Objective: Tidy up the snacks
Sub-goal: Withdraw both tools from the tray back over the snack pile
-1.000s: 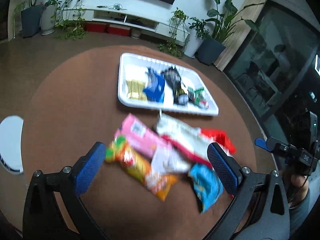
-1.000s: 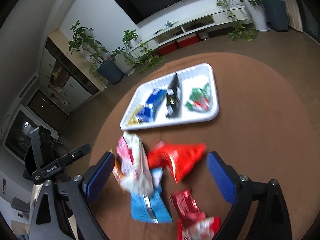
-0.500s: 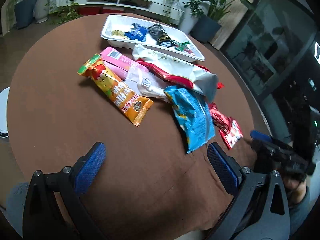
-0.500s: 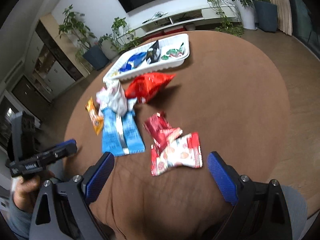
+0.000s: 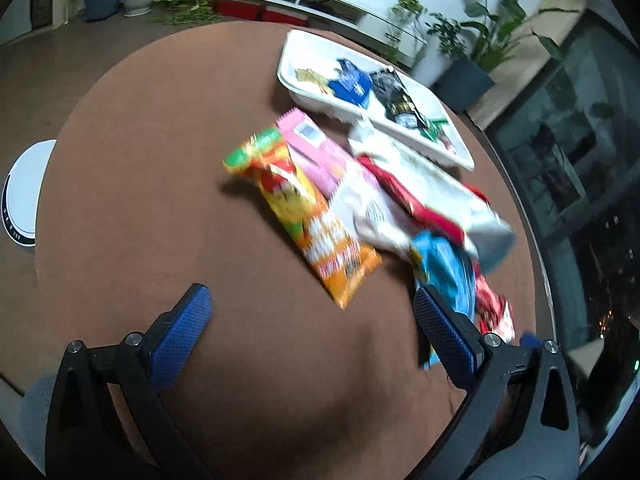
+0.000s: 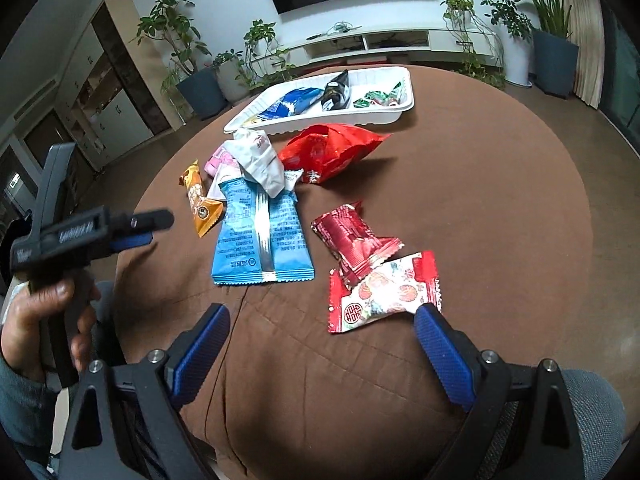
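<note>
Right wrist view shows us holding both the right gripper (image 6: 322,334) and left gripper (image 5: 312,316) wide open and empty above loose packets, presumably choosing the red-and-white crinkled foil packet (image 6: 384,292) for the white rectangular plastic tray (image 6: 404,110).

A white rectangular plastic tray (image 6: 402,110) at the far side of the round brown counter (image 6: 480,208) holds a blue packet (image 6: 290,105), a black packet (image 6: 335,90) and green-and-red sweets (image 6: 378,99). Nearer lie a puffed red bag (image 6: 332,152), a light-blue flat pouch (image 6: 262,236), an orange bar wrapper (image 6: 199,200), a crumpled white bag (image 6: 258,160) and two red packets (image 6: 356,240), the nearer one (image 6: 384,292) red and white.
</note>
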Demonstrator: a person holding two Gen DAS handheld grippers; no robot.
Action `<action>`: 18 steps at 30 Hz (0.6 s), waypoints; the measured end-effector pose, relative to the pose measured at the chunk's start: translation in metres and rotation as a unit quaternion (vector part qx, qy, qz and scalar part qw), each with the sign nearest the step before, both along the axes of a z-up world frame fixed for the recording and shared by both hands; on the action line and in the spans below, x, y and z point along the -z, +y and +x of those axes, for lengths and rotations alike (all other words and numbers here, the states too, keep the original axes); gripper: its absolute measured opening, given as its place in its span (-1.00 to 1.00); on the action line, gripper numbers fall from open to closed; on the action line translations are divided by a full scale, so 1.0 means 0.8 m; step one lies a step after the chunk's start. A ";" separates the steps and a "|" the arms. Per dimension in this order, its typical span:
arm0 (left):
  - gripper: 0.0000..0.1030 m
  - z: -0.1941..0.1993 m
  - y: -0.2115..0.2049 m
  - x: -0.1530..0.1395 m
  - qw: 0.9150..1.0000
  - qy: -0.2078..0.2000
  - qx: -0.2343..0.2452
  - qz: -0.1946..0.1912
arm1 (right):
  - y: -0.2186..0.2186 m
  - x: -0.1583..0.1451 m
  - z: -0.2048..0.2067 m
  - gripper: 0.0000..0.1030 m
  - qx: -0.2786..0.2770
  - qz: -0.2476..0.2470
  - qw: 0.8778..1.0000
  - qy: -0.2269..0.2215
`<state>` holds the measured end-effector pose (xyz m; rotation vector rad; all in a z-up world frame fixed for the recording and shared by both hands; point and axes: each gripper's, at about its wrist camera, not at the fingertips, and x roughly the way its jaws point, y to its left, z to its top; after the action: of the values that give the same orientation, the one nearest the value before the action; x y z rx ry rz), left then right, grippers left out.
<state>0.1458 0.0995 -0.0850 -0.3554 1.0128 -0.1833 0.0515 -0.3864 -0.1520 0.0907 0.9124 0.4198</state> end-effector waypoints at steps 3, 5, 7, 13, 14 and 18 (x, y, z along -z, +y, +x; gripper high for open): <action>0.98 0.018 0.000 -0.003 1.000 0.000 -0.008 0.004 | 0.001 0.000 -0.001 0.86 0.000 -0.003 1.000 -0.003; 0.96 0.031 0.002 0.001 1.000 0.005 -0.011 -0.002 | 0.002 0.000 -0.002 0.86 0.000 -0.003 1.000 -0.003; 0.95 0.042 0.001 0.006 1.000 0.010 -0.011 0.000 | 0.003 0.000 -0.003 0.86 -0.002 -0.001 1.000 -0.004; 0.76 0.060 -0.008 0.013 1.000 0.015 -0.002 0.020 | 0.019 -0.004 -0.006 0.85 -0.014 -0.001 1.000 -0.012; 0.73 0.064 -0.009 0.013 1.000 0.016 0.001 0.023 | 0.023 -0.004 -0.005 0.84 -0.017 0.000 1.000 -0.012; 0.39 0.078 -0.014 0.012 0.999 0.013 0.014 0.051 | 0.045 -0.007 -0.005 0.80 -0.036 0.000 0.999 -0.019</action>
<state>0.2084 0.0886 -0.0950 -0.2509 1.0487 -0.1526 0.0478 -0.3506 -0.1462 0.0495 0.8812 0.4867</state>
